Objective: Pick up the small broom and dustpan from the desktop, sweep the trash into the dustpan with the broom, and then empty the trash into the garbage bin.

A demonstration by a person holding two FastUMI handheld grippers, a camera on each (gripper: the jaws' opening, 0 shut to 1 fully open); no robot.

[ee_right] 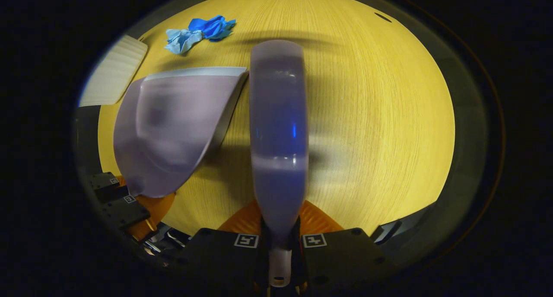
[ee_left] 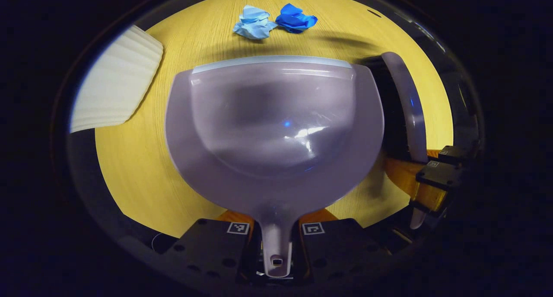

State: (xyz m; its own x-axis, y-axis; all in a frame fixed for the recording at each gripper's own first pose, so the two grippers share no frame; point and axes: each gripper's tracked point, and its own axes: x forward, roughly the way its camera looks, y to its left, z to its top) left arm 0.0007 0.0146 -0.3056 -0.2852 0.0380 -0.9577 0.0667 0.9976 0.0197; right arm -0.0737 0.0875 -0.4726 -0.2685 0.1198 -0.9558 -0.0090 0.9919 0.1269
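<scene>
Yellow wood-grain desk (ee_left: 138,167) runs under both tools, with a white ribbed bin (ee_left: 114,83) at its left edge. My left gripper (ee_left: 276,245) is clamped on the dustpan (ee_left: 274,128) by its handle, and the pan's mouth points away from me across the desk. My right gripper (ee_right: 280,249) is closed on the broom (ee_right: 278,128) handle, whose long axis runs straight ahead along the fingers.

The trash (ee_left: 272,21) — a pale blue wad and a darker blue one, touching — lies on the desk beyond the pan's front lip and a little apart from it. From the left gripper view it sits almost dead ahead of the pan. From the right gripper view it lies ahead and off to the left of the broom, past the pan's far corner.

So the pan is the nearer tool and already lines up with the paper. I judge the broom has to swing left and reach beyond the wads — then draw them back toward the lip. The bin stands just left of the pan, near for the tipping afterward.
</scene>
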